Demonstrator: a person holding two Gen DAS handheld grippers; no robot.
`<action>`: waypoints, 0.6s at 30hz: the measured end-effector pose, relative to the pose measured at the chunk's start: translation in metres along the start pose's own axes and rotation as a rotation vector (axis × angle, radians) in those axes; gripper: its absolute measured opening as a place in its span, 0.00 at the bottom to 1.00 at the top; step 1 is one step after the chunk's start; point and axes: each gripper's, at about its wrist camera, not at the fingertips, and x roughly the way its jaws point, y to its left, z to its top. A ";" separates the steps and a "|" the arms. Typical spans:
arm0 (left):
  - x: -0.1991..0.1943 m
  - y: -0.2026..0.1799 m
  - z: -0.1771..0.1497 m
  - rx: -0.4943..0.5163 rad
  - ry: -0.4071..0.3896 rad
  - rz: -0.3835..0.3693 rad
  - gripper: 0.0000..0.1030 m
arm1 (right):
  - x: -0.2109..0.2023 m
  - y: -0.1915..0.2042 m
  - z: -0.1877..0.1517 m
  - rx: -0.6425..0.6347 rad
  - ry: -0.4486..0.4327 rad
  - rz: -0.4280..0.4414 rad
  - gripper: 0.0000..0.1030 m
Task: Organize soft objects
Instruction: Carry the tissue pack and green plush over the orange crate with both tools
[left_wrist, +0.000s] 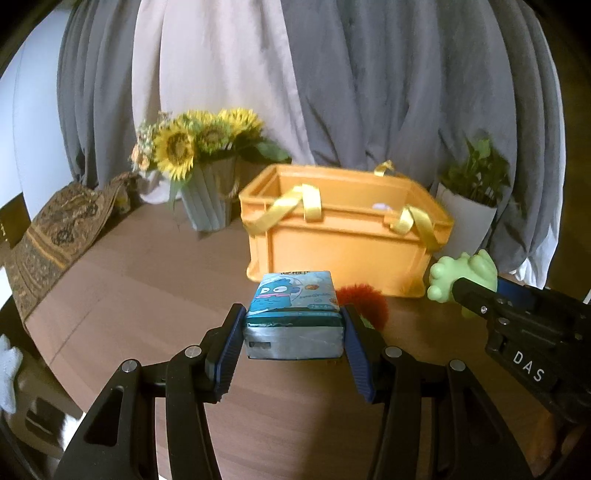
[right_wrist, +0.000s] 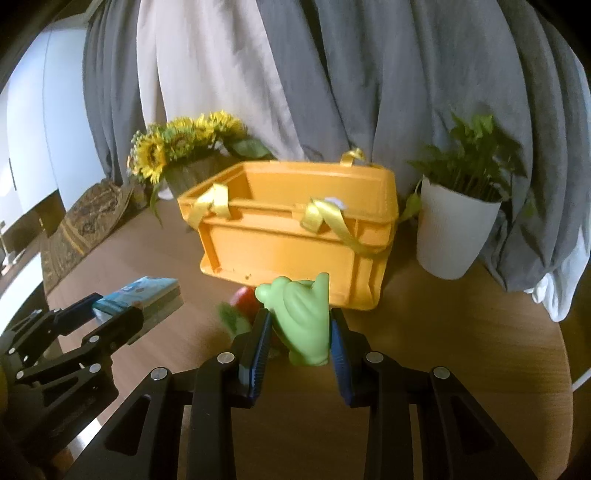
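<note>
My left gripper (left_wrist: 293, 325) is shut on a blue tissue pack (left_wrist: 293, 317) with a cartoon print, held above the table in front of the orange crate (left_wrist: 343, 251). My right gripper (right_wrist: 300, 332) is shut on a green hand-shaped soft toy (right_wrist: 304, 321), also in front of the crate (right_wrist: 291, 254). The toy shows at the right of the left wrist view (left_wrist: 461, 275). The tissue pack shows at the left of the right wrist view (right_wrist: 140, 295). A red fuzzy object (left_wrist: 365, 299) lies on the table below the crate's front wall, partly hidden behind both grippers.
The crate has yellow ribbon handles (left_wrist: 310, 203) and something white inside (right_wrist: 334, 202). A sunflower vase (left_wrist: 207, 199) stands back left, a white potted plant (right_wrist: 454, 229) back right. A patterned cloth (left_wrist: 55, 236) lies at the left edge. Grey curtains hang behind.
</note>
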 end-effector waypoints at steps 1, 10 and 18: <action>-0.001 0.002 0.003 0.004 -0.007 -0.006 0.50 | -0.002 0.003 0.003 0.006 -0.008 -0.005 0.32; -0.003 0.023 0.036 0.046 -0.058 -0.071 0.50 | -0.013 0.023 0.029 0.054 -0.078 -0.059 0.32; 0.001 0.035 0.068 0.101 -0.121 -0.132 0.50 | -0.013 0.034 0.049 0.102 -0.138 -0.109 0.32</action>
